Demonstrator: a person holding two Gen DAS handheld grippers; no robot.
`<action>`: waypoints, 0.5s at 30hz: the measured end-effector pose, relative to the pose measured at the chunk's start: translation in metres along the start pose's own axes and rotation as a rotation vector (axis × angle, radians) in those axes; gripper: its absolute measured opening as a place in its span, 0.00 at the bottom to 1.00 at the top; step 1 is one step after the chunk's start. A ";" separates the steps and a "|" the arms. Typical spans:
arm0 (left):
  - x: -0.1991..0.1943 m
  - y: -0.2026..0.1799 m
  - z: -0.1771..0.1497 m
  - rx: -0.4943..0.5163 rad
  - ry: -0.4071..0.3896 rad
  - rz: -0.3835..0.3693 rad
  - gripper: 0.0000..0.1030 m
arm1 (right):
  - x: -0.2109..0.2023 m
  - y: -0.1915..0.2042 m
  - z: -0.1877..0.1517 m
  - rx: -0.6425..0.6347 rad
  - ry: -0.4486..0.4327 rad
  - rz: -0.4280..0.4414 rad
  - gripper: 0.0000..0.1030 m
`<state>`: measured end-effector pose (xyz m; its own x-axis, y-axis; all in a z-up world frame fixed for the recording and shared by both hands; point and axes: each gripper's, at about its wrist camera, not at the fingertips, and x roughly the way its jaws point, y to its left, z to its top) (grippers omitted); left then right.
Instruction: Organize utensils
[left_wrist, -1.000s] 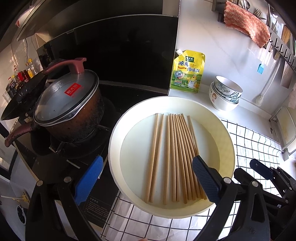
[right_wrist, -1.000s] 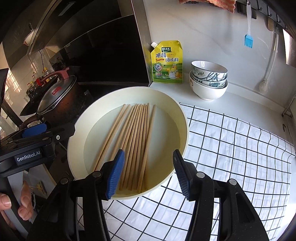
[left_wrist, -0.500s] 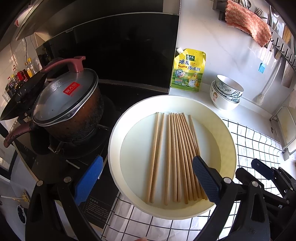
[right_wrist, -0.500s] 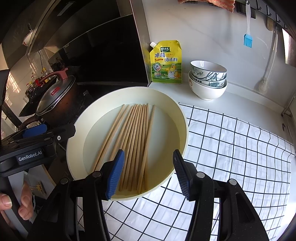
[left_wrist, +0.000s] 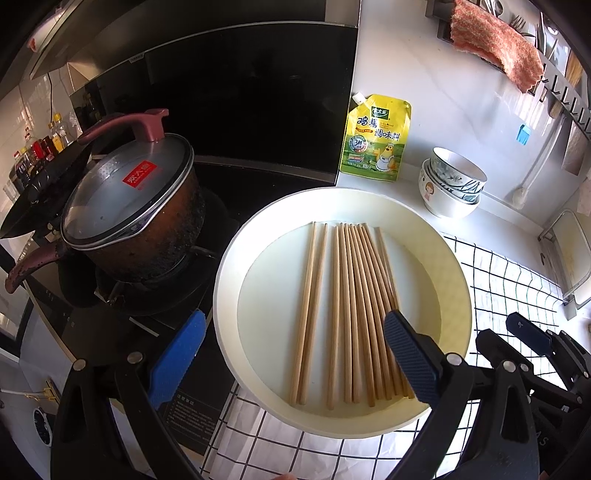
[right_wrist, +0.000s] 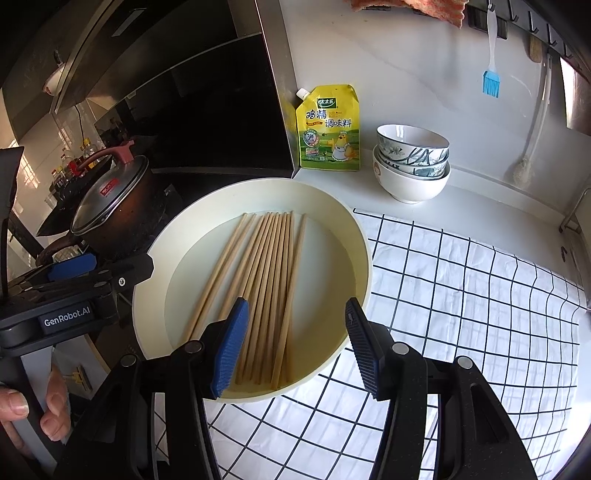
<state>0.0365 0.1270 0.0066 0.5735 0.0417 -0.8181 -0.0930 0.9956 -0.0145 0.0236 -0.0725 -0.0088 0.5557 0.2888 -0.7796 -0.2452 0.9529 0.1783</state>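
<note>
Several wooden chopsticks lie side by side in a round cream dish on the counter. My left gripper hovers over the dish's near rim, open, its fingers wide apart with nothing between them. My right gripper also stands open above the near ends of the chopsticks, holding nothing. The left gripper's body shows at the left edge of the right wrist view, held by a hand.
A lidded pot sits on the black stove left of the dish. A yellow seasoning pouch and stacked bowls stand by the back wall. A checked cloth covers the counter to the right.
</note>
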 end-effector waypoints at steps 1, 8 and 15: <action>0.000 0.000 0.000 0.000 0.001 -0.001 0.93 | 0.000 0.000 0.000 -0.001 0.000 -0.001 0.51; -0.001 0.000 0.000 -0.005 -0.002 -0.002 0.93 | 0.000 0.000 0.000 -0.003 0.000 0.000 0.51; -0.004 -0.004 -0.001 0.010 -0.014 -0.004 0.93 | 0.000 0.000 0.000 -0.002 0.001 0.001 0.51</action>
<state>0.0337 0.1228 0.0088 0.5851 0.0383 -0.8100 -0.0821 0.9966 -0.0121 0.0235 -0.0725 -0.0085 0.5542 0.2900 -0.7803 -0.2476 0.9524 0.1781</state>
